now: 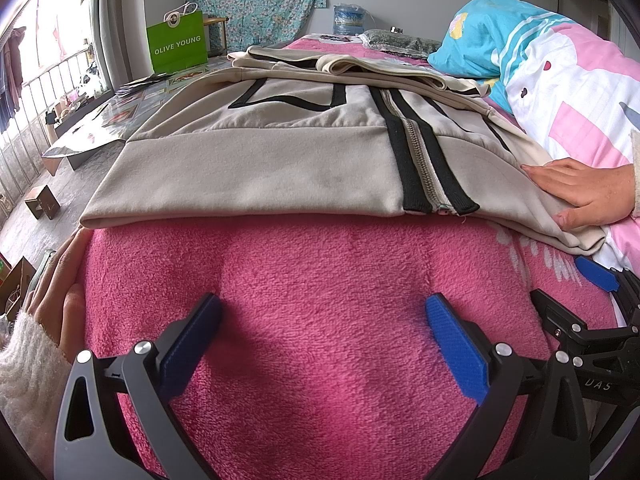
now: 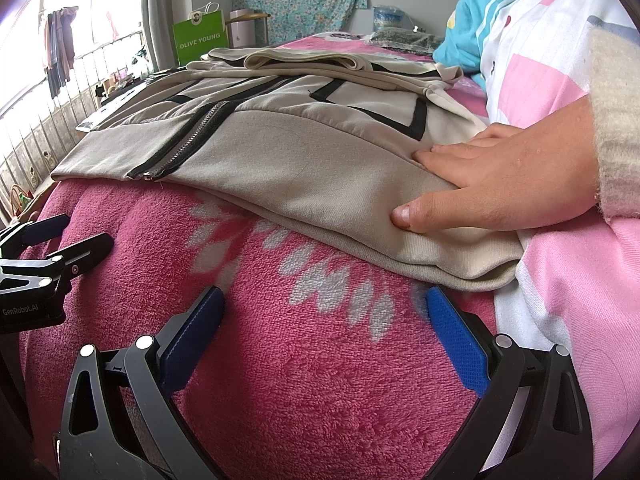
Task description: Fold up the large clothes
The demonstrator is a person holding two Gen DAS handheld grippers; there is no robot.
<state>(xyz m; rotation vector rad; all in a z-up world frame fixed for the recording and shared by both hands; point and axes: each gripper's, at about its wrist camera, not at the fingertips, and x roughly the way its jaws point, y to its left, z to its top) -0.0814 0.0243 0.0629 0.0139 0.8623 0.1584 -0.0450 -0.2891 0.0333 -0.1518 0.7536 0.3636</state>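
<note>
A beige zip jacket [image 1: 256, 168] [image 2: 288, 160] with black trim lies flat on a pink fleece blanket [image 1: 304, 280] [image 2: 304, 360], sleeves folded across its upper part. A person's bare hand [image 1: 580, 188] [image 2: 504, 184] presses on the jacket's hem corner at the right. Another hand [image 1: 60, 280] in a white sleeve rests at the blanket's left edge. My left gripper [image 1: 324, 320] lies open on the blanket just short of the hem, nothing between its fingers. My right gripper [image 2: 324, 316] is open too, near the hem's right corner, empty. Each gripper shows at the edge of the other's view.
A rolled quilt [image 1: 560, 80] [image 2: 540, 60] in blue, pink and white lies along the right of the bed. A green paper bag [image 1: 176, 46] [image 2: 198, 42] stands beyond the jacket on the left. A low table [image 1: 100, 120] and window railing are at the left.
</note>
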